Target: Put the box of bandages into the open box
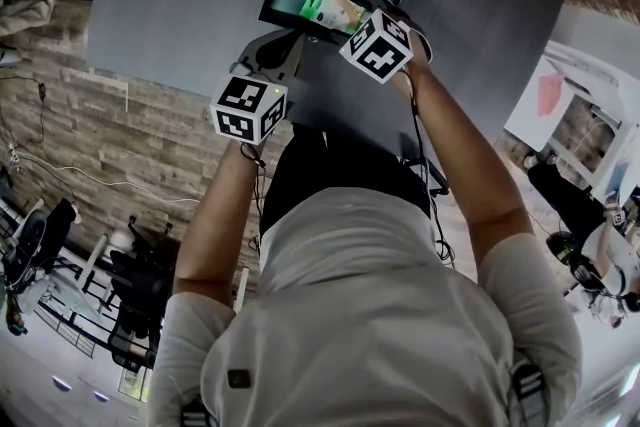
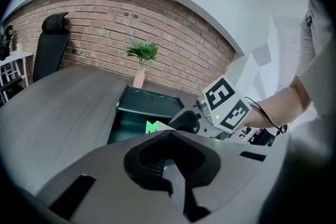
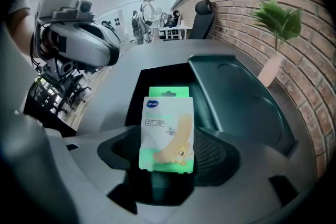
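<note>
box of bandages (image 3: 167, 131): clamped in the right claw (image 3: 169, 153), pads on its two side edges, front face square to the right gripper view. It is held upright in the air over the near part of the open box (image 3: 157, 77). I can't tell if it touches.

Print: 创口贴 in blue across mid-face. There is a small blue oval logo top left and pale lettering under it, both too small to read. White face, green border, green hang tab on top. A skin-tone plaster strip graphic runs diagonally, with a small cartoon figure low on it.

The open box is dark green. Its lid (image 3: 236, 97) is open toward the table (image 2: 58, 113) edge along the brick wall (image 2: 173, 44) and has two round recesses. A potted plant (image 2: 142, 52) stands just past the lid at that edge.

left claw (image 2: 169, 165): closed up, nothing in it, just beside the right claw on the near side of the open box.

View deltas:
- Right gripper view: the only one with the print. It also shows the left claw's body at upper left, plus people (image 3: 147, 8) and an office chair (image 3: 202, 18) far back.
- Left gripper view: shows only a green corner of the box of bandages over the claw's body. The right claw's marker cube (image 2: 228, 105) shows black-and-white squares and a small green light.
- Head view: the box of bandages is a small green-white patch over the open box. Both cubes, both forearms and a light shirt are in view.
</note>
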A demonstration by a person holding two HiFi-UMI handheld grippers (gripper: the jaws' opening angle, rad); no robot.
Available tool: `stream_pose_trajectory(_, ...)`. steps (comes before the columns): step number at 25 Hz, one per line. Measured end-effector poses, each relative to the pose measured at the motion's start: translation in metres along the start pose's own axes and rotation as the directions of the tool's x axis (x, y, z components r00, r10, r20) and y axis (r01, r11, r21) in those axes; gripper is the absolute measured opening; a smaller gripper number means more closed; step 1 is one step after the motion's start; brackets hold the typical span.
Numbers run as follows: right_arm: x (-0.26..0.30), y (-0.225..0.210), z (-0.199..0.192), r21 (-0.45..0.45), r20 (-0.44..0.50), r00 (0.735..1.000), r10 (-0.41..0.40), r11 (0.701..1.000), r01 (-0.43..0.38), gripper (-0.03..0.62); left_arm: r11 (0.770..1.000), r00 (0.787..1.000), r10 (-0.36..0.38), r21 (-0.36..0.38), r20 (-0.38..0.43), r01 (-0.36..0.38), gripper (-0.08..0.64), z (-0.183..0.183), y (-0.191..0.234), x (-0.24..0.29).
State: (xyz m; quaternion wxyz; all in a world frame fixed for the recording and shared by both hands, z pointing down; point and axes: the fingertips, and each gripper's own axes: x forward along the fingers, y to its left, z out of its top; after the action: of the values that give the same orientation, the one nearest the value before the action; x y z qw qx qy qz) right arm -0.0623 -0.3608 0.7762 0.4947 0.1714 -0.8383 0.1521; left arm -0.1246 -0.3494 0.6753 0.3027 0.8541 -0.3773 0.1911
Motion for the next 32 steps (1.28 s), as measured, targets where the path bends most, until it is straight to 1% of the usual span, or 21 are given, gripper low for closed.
stream_pose_trajectory(14,-0.003,-0.002,0.004,0.004,0.025,1.000,-0.009,1.000,0.009,0.298,1.000,1.000,-0.002,0.001,-0.009,0.002,0.015,-0.005,-0.011,-0.003)
stream_pose_trajectory(18,-0.010,-0.003,0.009,-0.004,0.047,0.998,-0.033,0.999,0.034,0.298,1.000,1.000,-0.003,0.013,-0.004,0.003,0.015,-0.001,-0.016,-0.005)
stream_pose_trajectory(22,-0.025,-0.005,0.017,-0.021,0.063,0.994,-0.086,0.996,0.087,0.298,0.999,1.000,-0.004,0.033,0.008,0.004,0.015,0.008,-0.023,-0.014)
stream_pose_trajectory(25,-0.045,-0.008,0.032,-0.020,0.121,0.983,-0.135,0.990,0.139,0.298,0.999,0.999,0.006,0.053,0.035,-0.008,0.015,0.018,-0.026,-0.026)
stream_pose_trajectory(28,-0.071,-0.002,0.050,-0.006,0.205,0.965,-0.166,0.985,0.171,0.287,0.998,0.998,0.014,0.058,0.056,-0.017,0.015,0.026,-0.030,-0.041)
stream_pose_trajectory(30,-0.090,0.003,0.062,0.001,0.258,0.948,-0.187,0.981,0.193,0.229,0.998,0.997,0.014,0.065,0.070,-0.019,0.015,0.033,-0.035,-0.051)
stream_pose_trajectory(32,-0.111,0.011,0.072,0.008,0.301,0.930,-0.211,0.976,0.219,0.211,0.997,0.996,0.010,0.077,0.089,-0.017,0.015,0.040,-0.041,-0.065)
